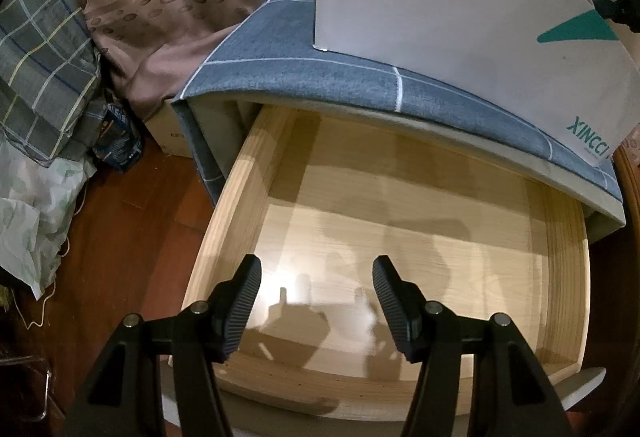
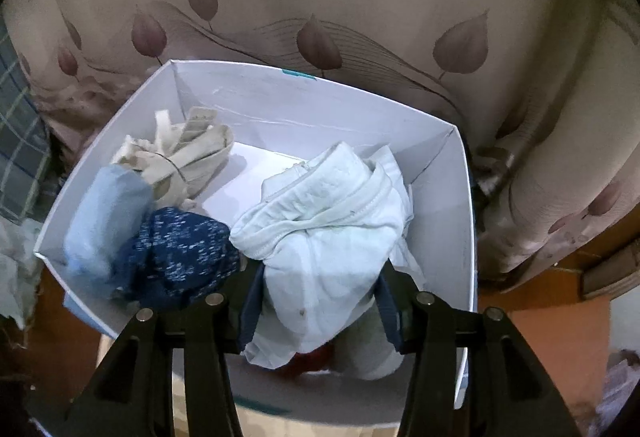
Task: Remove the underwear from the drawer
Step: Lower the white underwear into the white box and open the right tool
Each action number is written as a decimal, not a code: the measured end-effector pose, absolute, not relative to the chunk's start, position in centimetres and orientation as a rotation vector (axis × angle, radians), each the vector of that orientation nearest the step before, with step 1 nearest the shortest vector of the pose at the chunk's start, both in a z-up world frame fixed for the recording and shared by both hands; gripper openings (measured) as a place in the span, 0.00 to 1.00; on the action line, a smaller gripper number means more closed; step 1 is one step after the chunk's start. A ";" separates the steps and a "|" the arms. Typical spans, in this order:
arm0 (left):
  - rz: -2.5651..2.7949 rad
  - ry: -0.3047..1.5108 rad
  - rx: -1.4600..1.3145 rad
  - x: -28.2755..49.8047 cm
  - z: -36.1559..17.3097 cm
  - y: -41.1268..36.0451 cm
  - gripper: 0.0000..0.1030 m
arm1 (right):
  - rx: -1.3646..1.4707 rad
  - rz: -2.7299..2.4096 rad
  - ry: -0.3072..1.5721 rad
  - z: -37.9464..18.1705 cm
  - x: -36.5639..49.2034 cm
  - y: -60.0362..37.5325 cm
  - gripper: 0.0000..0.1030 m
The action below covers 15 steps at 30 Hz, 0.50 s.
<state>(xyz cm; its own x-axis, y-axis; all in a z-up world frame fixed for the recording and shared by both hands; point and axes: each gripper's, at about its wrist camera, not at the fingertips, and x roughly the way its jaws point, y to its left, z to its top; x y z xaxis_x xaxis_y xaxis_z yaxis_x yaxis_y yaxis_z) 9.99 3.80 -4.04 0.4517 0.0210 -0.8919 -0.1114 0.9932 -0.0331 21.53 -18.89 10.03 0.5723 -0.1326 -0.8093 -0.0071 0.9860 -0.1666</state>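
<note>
Over the pulled-out wooden drawer [image 1: 400, 237], whose visible floor lies bare, the left gripper [image 1: 316, 301] hangs with its fingers spread apart and nothing between them. To the right, above the white box [image 2: 466, 221] that already holds a pale blue piece [image 2: 104, 213], a speckled navy piece [image 2: 180, 253] and a bundle of cream straps [image 2: 184, 149], the right gripper [image 2: 320, 301] pinches the white underwear [image 2: 324, 221]. Release it well inside the walls, so no edge drapes over the rim.
</note>
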 end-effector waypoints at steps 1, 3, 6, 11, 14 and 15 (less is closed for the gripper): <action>0.081 1.101 -0.092 10.0 -4.1 3.8 0.58 | -0.168 -0.081 0.966 9.8 21.8 -18.9 0.47; 0.083 1.098 -0.090 10.1 -4.1 3.7 0.58 | -0.171 -0.098 0.966 9.4 22.1 -19.0 0.47; 0.081 1.096 -0.087 10.1 -4.1 3.6 0.58 | -0.180 -0.118 0.973 9.0 22.7 -19.2 0.48; 0.073 1.093 -0.074 10.0 -4.0 3.3 0.58 | -0.164 -0.136 0.974 8.5 23.1 -19.7 0.52; 0.072 1.097 -0.070 10.1 -4.0 3.3 0.58 | -0.148 -0.140 0.959 8.4 23.0 -20.0 0.58; 0.072 1.097 -0.069 10.1 -4.0 3.2 0.58 | -0.144 -0.138 0.950 8.5 22.9 -20.0 0.61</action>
<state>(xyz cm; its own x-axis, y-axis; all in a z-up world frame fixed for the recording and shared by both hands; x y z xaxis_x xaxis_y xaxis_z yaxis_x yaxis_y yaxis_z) 10.12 3.25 -4.02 0.4545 0.0242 -0.8904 -0.0923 0.9955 -0.0201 22.93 -20.05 8.47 0.5745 -0.1804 -0.7984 0.0537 0.9816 -0.1832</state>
